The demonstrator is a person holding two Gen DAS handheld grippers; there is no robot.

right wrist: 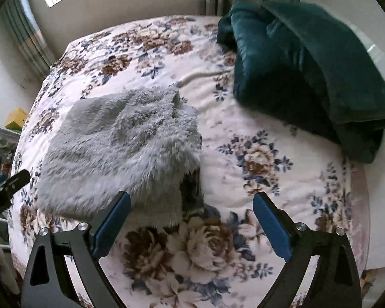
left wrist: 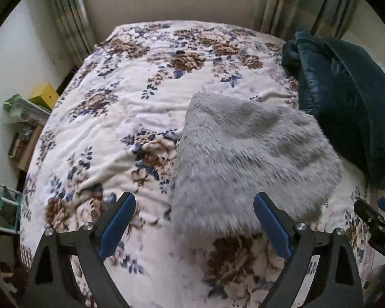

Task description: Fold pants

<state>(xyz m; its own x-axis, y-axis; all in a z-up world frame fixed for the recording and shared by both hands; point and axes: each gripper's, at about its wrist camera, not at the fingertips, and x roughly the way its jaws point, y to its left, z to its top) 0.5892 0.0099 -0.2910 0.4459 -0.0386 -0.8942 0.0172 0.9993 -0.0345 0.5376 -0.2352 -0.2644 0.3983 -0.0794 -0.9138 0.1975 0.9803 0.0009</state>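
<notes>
The grey fluffy pants (left wrist: 246,159) lie folded into a compact pile on the floral bedspread (left wrist: 131,107). They also show in the right wrist view (right wrist: 120,148), left of centre. My left gripper (left wrist: 195,220) is open and empty, hovering above the pile's near edge. My right gripper (right wrist: 192,220) is open and empty, above the pile's near right corner. The right gripper's tip shows at the left wrist view's right edge (left wrist: 372,218). The left gripper's tip shows at the right wrist view's left edge (right wrist: 7,184).
A folded dark teal blanket (left wrist: 346,102) lies at the bed's right side, also in the right wrist view (right wrist: 308,77). Curtains (left wrist: 295,2) and a wall stand behind the bed. A shelf with a yellow box (left wrist: 43,95) stands left of the bed.
</notes>
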